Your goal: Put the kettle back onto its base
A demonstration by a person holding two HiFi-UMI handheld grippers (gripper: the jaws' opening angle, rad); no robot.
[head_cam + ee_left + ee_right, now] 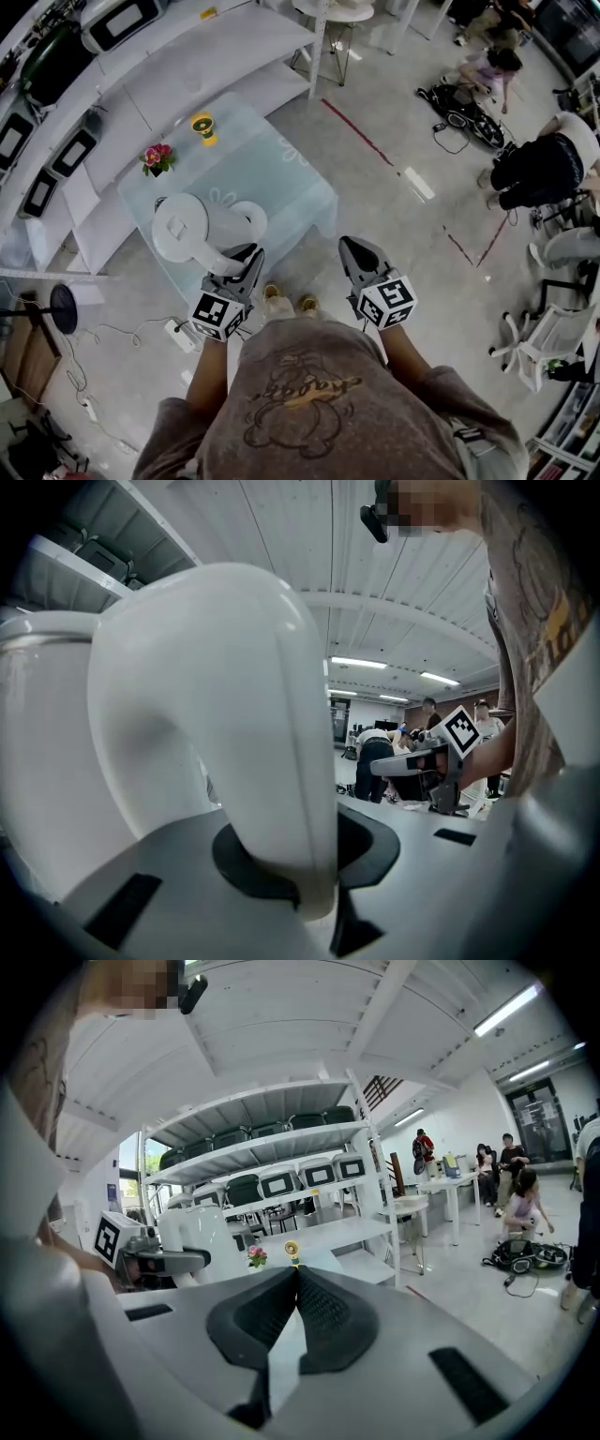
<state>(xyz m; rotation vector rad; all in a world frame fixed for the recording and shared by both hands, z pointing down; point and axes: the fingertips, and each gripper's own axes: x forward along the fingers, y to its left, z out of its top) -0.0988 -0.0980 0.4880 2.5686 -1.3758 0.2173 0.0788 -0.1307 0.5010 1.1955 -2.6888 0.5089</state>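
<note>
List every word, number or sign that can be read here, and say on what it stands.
No text can be read.
shirt: a cursive word, upside down, too blurred to read.
left cube, right cube: black square patterns, no letters.
kettle: no print shows.

1. A low table (281, 178) with a pale, glassy top stands on the grey floor (394, 234) beside white shelving (216, 47).
2. Pink flowers (157, 157) sit near its left corner, on the edge facing the shelving.
3. A small yellow thing (202, 127) stands further along that edge.
4. The kettle (183, 230) is over the near-left edge; whether it touches the tabletop is unclear.
</note>
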